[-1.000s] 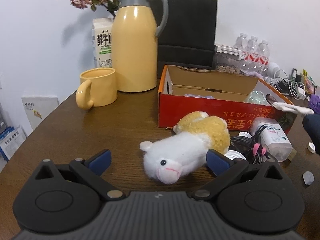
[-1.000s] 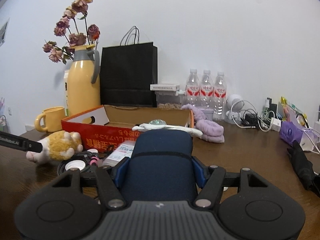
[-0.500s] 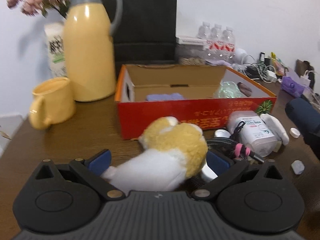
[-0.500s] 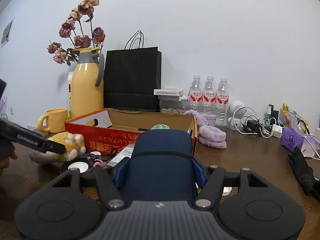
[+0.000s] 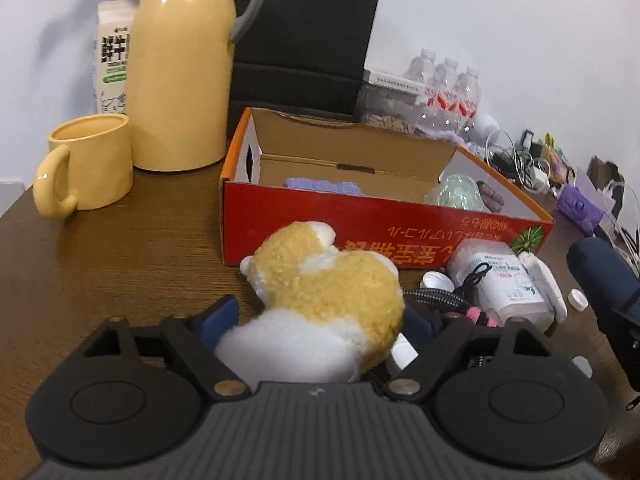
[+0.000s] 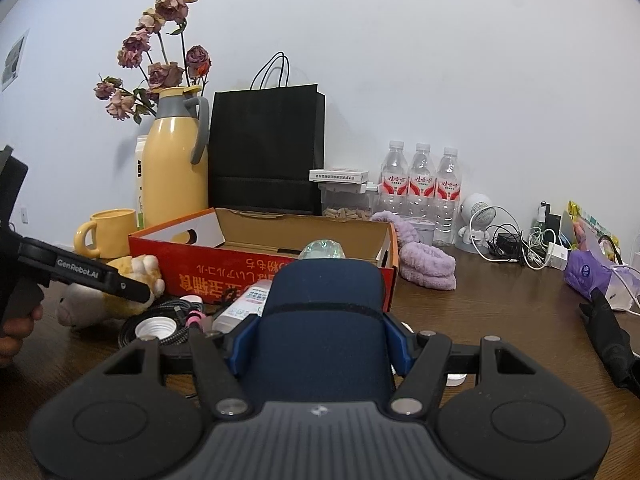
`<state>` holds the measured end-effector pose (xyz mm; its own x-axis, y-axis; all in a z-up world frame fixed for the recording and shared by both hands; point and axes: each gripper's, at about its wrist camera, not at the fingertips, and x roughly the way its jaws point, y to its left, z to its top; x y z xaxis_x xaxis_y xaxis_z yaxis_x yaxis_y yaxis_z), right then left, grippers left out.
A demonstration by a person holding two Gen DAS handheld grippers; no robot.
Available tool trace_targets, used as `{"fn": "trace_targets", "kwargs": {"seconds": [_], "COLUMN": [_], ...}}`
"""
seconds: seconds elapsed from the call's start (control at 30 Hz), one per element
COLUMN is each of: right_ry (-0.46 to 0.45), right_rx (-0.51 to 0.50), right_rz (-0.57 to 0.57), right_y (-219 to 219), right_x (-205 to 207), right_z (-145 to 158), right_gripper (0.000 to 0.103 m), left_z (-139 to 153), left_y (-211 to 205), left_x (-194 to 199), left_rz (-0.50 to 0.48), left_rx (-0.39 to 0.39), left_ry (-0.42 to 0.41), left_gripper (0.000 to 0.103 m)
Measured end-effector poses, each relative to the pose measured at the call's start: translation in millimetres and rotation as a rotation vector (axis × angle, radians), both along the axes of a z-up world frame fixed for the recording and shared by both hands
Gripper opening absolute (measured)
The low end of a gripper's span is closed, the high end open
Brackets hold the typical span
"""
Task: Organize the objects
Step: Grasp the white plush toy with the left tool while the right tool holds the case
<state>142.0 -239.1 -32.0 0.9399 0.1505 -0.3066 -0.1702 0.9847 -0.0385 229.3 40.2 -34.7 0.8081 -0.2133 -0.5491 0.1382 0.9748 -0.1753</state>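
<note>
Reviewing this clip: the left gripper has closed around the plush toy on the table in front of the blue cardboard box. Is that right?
Not quite: the cardboard box is red, not blue, as the left wrist view shows. The rest holds: the left gripper has closed around the plush toy on the table in front of it.

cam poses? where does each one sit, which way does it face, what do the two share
Left wrist: on the left gripper, low over the table, facing the red box; its fingers flank the plush toy.
Right wrist: on the right gripper, facing the back wall; fingers clamp a navy object; the left gripper and hand show.
Shared: box, toy, yellow thermos.
</note>
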Motion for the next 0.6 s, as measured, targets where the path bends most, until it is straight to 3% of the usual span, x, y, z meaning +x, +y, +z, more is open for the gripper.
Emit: {"fn": "trace_targets", "kwargs": {"seconds": [0.03,0.07,0.4,0.6], "right_ry": [-0.001,-0.001,-0.015,-0.036], "right_rx": [-0.001,-0.001,-0.005,-0.003], "right_rz": [0.000,0.000,0.003,0.011], "right_y": [-0.1,-0.6,0.2,1.2], "right_x": [0.2,0.3,-3.3,-6.3], "right_z": [-0.2,-0.3,0.2,3.2], "right_gripper": [0.063,0.063,0.063,0.063], "left_z": [1.1,2.4,12.3,26.2], "left_y": [0.1,-0.7,-8.1,-14.6], "left_x": [-3.9,-7.0,-39.4,-62.1], "left_rz": [0.017,0.031,0.104,0.143], "left_rx": [-0.006,-0.003,0.012,0.002], "left_ry": [-0.016,-0.027,-0.108,-0.201], "left_gripper": [0.069,0.068,0.067,0.067]}}
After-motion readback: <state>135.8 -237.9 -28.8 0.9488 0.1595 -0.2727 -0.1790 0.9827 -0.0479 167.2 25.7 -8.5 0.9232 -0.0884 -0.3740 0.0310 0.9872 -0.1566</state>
